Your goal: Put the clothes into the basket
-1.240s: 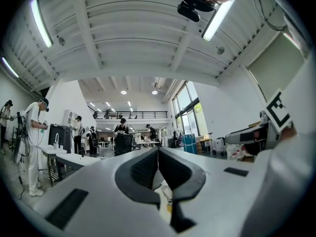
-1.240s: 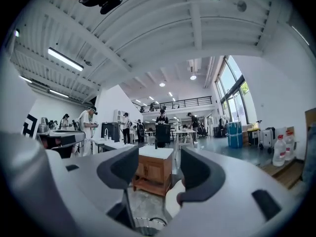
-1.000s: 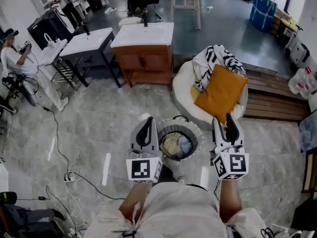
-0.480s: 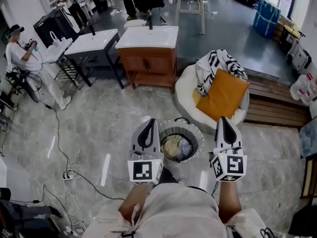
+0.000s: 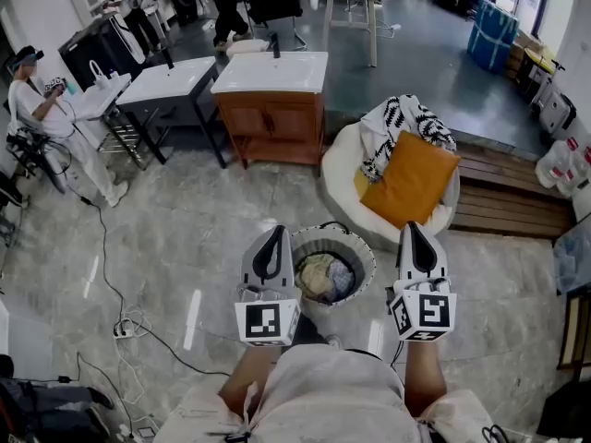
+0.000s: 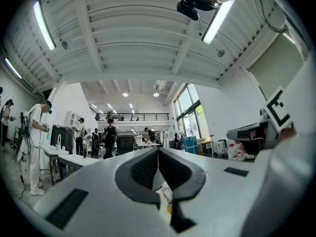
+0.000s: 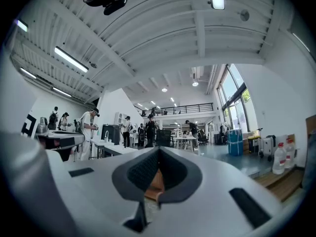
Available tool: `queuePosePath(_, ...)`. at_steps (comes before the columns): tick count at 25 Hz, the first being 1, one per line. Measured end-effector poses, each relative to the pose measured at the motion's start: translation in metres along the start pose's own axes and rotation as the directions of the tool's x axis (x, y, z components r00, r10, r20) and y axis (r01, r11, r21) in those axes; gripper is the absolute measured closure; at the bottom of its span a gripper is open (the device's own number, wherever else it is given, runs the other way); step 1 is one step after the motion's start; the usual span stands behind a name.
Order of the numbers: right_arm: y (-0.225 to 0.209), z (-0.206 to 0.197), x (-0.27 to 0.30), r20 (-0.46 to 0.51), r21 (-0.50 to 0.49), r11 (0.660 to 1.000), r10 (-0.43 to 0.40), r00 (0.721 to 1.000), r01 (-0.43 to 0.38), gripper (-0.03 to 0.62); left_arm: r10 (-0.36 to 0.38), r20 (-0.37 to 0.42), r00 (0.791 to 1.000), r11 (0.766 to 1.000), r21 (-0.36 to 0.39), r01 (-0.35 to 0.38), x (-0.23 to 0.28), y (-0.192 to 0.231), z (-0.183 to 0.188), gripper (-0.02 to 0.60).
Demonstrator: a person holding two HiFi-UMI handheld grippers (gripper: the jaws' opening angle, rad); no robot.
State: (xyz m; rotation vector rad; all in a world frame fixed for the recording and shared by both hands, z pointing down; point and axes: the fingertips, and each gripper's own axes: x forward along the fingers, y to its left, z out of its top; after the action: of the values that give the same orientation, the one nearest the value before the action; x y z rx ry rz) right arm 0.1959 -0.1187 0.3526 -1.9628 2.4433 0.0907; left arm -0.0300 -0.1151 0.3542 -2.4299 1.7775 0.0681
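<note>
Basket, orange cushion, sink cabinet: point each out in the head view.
Basket point(image 5: 362, 245): head view, on its rim, right side.
Orange cushion point(image 5: 411, 181): head view, middle of its top face.
Sink cabinet point(image 5: 274, 123): head view, on its wooden front.

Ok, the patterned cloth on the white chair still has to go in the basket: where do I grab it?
Probably its bunched top folds, from above: the patterned cloth heaps up free there, while the orange cushion leans over its lower part. The right gripper, which is shut, would have to open first.
</note>
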Motion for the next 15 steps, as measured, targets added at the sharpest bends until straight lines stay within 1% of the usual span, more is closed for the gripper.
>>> queuePosePath(4, -0.003, 0.0, 0.003, -0.003, -0.007, 1.0, -0.002, 1.0, 0.002, 0.605, 0.004, 0.003, 1.0, 1.0, -0.009, -0.003, 0.004, -0.001, 0.0, 0.577)
queuePosePath(12, -0.011, -0.005, 0.008, -0.005, -0.01, 1.0, -0.009, 1.0, 0.009, 0.605, 0.016, -0.004, 1.0, 1.0, -0.001, -0.016, 0.01, -0.003, -0.004, 0.577)
queuePosePath(15, -0.014, -0.007, 0.011, -0.004, -0.007, 1.0, -0.008, 1.0, 0.008, 0.605, 0.021, -0.004, 1.0, 1.0, -0.017, -0.021, 0.013, -0.006, -0.003, 0.577)
